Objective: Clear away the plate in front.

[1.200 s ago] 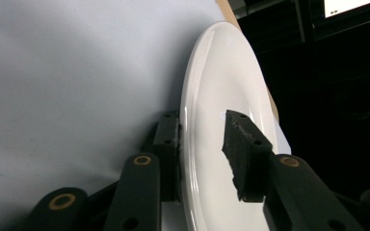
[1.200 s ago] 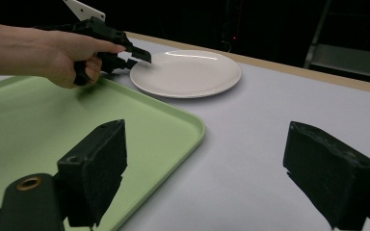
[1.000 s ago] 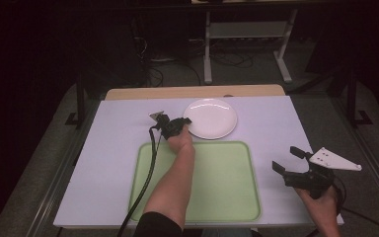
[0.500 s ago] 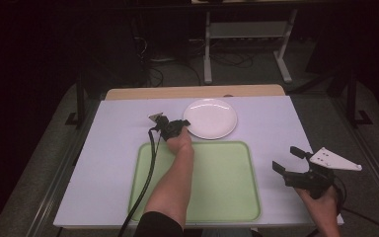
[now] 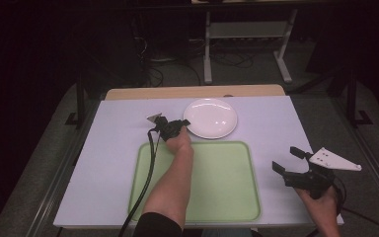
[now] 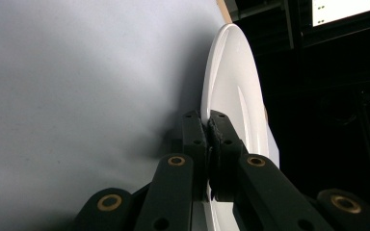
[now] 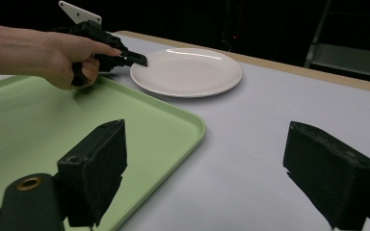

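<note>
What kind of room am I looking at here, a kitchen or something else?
Probably a lab or test workspace, not a kitchen. A white-topped work table holds just a round white ceramic plate and a flat pale-green plastic tray, while loose cables and a metal stand sit on the dark floor behind.

A lab or test room set up for recording is suggested. A table [image 5: 103, 163] covered by a plain pale sheet is lit brightly, while the surroundings are left dark. Grey carpet [image 5: 49, 148] is seen beside it. Behind the table, loose cables [image 5: 170, 69] are spread on the floor, and a white metal stand [image 5: 246, 34] with a shelf is placed there. Household items are limited to a plate [image 5: 210, 117] and a green tray [image 5: 227, 182], laid out as props.
</note>
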